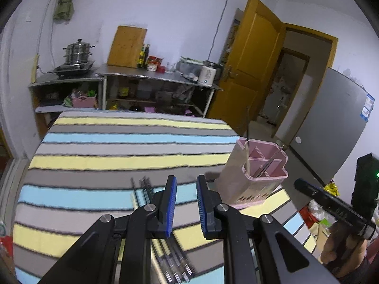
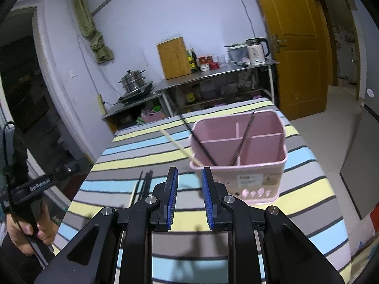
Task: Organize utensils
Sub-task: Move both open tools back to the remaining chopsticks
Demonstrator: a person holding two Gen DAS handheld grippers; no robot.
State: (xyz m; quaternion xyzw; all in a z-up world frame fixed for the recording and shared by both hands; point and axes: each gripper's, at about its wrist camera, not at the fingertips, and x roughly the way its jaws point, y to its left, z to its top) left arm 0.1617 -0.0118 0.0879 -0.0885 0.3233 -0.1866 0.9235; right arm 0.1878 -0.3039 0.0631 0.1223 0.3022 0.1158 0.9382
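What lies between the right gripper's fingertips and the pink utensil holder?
Nothing: in the right wrist view only bare striped cloth separates the open right gripper from the pink utensil holder.

- Striped cloth (image 1: 118, 161) in yellow, blue and grey bands covers the table.
- Steel steamer pot (image 1: 77, 52) on a cooker.
- Wooden cutting board (image 2: 174, 58) leaning against the wall.
- White electric kettle (image 2: 257, 51) on the steel shelf (image 2: 213, 72).
- Yellow-brown door (image 1: 251, 61) standing open.
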